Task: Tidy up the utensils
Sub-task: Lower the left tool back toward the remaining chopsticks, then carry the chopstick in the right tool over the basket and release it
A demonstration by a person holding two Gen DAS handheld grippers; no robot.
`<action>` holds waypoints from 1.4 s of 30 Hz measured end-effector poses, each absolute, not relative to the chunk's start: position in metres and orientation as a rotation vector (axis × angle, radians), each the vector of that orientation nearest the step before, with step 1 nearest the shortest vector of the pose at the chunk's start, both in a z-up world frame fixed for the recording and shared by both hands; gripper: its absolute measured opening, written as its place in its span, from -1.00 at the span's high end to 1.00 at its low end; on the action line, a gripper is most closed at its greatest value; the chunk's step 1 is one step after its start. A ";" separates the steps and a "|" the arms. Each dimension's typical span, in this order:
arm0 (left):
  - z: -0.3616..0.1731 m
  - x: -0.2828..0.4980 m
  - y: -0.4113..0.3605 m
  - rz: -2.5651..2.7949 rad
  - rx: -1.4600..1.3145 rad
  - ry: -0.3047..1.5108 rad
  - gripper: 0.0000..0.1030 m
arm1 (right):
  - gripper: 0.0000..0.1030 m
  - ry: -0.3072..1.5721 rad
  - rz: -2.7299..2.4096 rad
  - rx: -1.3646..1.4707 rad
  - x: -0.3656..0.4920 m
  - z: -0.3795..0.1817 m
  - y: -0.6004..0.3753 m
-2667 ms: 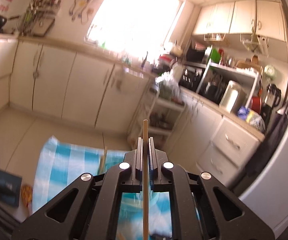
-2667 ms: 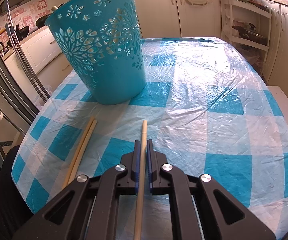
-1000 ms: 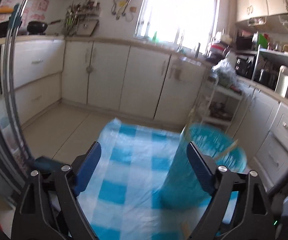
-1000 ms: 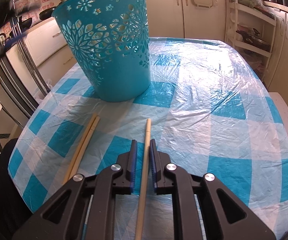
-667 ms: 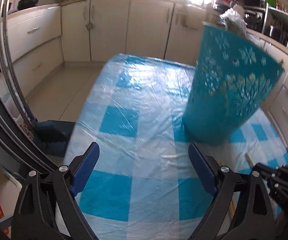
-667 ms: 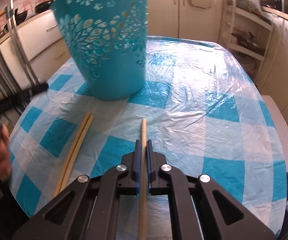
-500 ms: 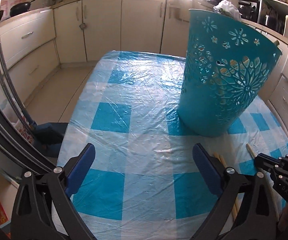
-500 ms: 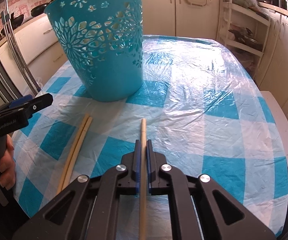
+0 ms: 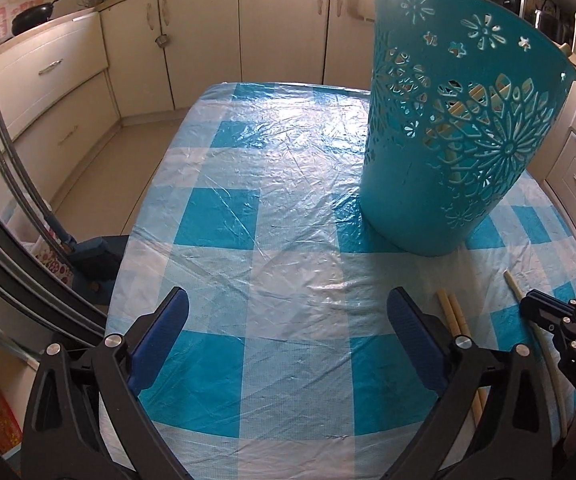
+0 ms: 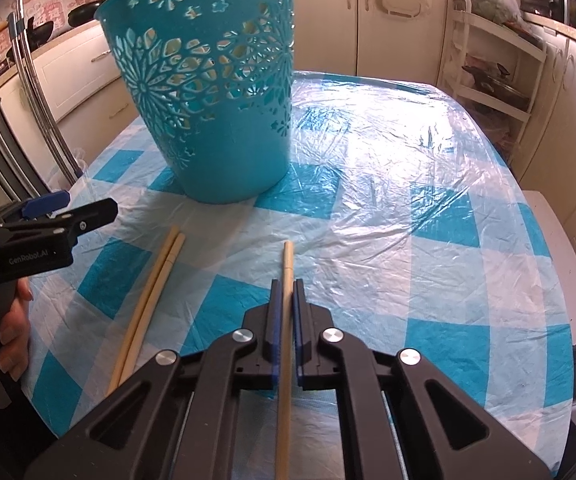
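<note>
chopsticks on table: 3 [image 10: 286, 280] [image 10: 159, 276] [image 10: 170, 264] (more inside) | basket: 1 [image 10: 224, 152]

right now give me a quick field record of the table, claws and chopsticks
surface: table with blue and white checked cloth under clear plastic
container: teal cut-out basket, upright on the cloth; pale sticks show through its holes
left claw: open, empty, above the cloth
right claw: shut on single chopstick, tip pointing toward the basket
loose items: chopstick pair lying side by side on the cloth, between the two claws
left to do: the pair and the held chopstick are outside the basket
</note>
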State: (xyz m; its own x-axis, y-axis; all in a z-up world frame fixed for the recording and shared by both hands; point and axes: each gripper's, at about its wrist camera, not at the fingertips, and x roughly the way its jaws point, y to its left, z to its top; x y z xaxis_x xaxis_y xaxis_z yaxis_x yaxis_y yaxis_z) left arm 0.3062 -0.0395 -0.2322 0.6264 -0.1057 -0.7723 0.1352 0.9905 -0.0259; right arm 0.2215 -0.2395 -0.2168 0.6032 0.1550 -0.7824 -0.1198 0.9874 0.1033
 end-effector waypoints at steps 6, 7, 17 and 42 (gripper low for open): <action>-0.235 0.310 -0.038 -0.138 0.028 0.909 -0.85 | 0.88 0.896 0.185 0.103 0.215 -0.211 -0.246; -0.236 0.311 -0.038 -0.139 0.028 0.910 -0.85 | 0.88 0.886 0.190 0.112 0.213 -0.208 -0.247; -0.238 0.313 -0.038 -0.141 0.018 0.924 -0.85 | 0.88 0.734 0.258 0.238 0.199 -0.155 -0.259; -0.244 0.319 -0.035 -0.140 -0.008 0.947 -0.85 | 0.90 0.475 0.360 0.278 0.199 -0.040 -0.256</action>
State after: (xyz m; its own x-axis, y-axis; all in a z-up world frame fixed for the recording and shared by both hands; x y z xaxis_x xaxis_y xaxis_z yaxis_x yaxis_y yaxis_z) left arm 0.3193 -0.0350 -0.2437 0.5757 -0.1229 -0.8084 0.1159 0.9909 -0.0681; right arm 0.1992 -0.2560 -0.0404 0.8288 0.3983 -0.3931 -0.2711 0.9003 0.3406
